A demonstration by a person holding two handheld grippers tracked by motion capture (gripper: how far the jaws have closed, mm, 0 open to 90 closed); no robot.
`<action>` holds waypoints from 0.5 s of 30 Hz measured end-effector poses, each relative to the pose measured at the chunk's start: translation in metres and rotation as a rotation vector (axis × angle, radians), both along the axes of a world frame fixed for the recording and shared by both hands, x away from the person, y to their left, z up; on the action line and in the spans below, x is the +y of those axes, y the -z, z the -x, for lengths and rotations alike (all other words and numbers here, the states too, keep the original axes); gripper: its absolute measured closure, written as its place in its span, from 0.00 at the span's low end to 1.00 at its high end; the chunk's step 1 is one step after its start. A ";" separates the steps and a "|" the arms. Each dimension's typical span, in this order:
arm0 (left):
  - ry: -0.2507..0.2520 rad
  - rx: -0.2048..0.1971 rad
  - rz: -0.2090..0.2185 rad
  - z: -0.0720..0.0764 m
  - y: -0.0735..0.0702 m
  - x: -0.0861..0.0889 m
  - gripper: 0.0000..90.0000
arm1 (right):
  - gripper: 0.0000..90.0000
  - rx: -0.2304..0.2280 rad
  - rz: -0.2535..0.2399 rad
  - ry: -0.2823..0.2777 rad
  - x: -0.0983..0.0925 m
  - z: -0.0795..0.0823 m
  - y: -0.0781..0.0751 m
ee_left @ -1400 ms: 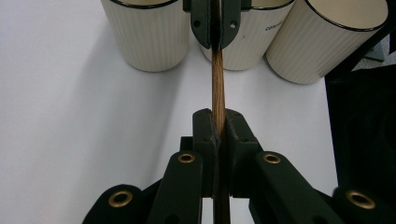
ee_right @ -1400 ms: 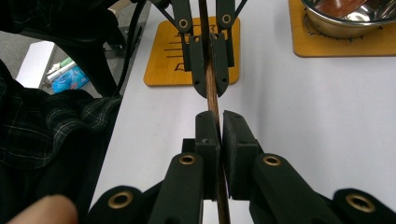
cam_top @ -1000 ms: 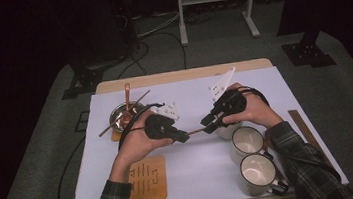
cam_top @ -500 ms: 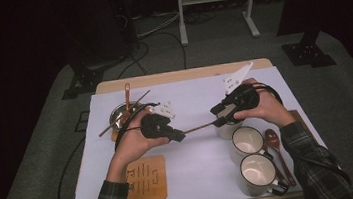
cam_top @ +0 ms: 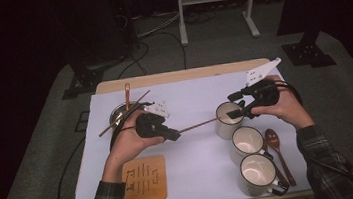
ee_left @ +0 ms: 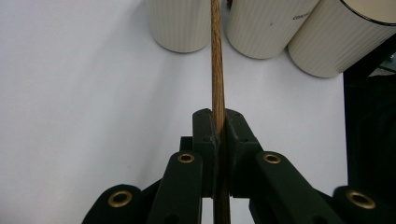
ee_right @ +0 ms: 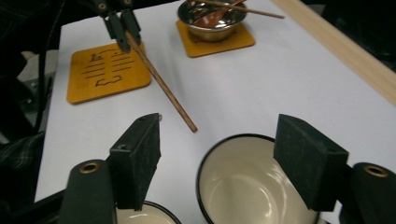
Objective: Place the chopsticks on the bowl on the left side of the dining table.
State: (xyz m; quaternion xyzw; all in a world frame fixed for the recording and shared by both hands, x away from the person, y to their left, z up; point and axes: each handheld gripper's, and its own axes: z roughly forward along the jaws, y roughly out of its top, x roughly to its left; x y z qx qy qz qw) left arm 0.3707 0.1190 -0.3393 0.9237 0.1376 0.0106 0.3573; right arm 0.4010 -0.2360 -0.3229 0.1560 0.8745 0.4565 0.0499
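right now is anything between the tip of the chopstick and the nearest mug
Nothing visible does. The chopstick, clamped in the left gripper, points across bare white table cover at the nearest mug. The right gripper hangs above that mug's mouth with jaws apart, holding nothing, off the stick's line.

One fixed overhead camera and two cameras riding on the hand-held grippers cover the same table.

The high view looks forward and down from above the person's side, far enough to take in the whole table (cam_top: 185, 103), with the forearms entering at 6 o'clock. The left gripper view sits very close behind its own jaws, low over the white surface, facing the three cream mugs (ee_left: 180, 25) at 12 o'clock. The right gripper view looks down past its own jaws toward the metal bowl (ee_right: 212, 18) at 12 o'clock and the left gripper (ee_right: 119, 21) at 11 o'clock. All three views share the wooden stick (cam_top: 197, 125) (ee_left: 217, 60) (ee_right: 161, 84) and the mugs.
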 end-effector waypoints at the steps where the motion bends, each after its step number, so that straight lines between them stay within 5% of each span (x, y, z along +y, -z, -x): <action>1: -0.003 0.001 -0.001 0.000 0.000 0.001 0.94 | 0.32 -0.003 -0.006 0.014 -0.003 0.001 0.001; 15: -0.049 -0.010 -0.004 -0.006 -0.001 0.014 0.94 | 0.27 -0.058 -0.051 0.235 -0.052 0.006 0.015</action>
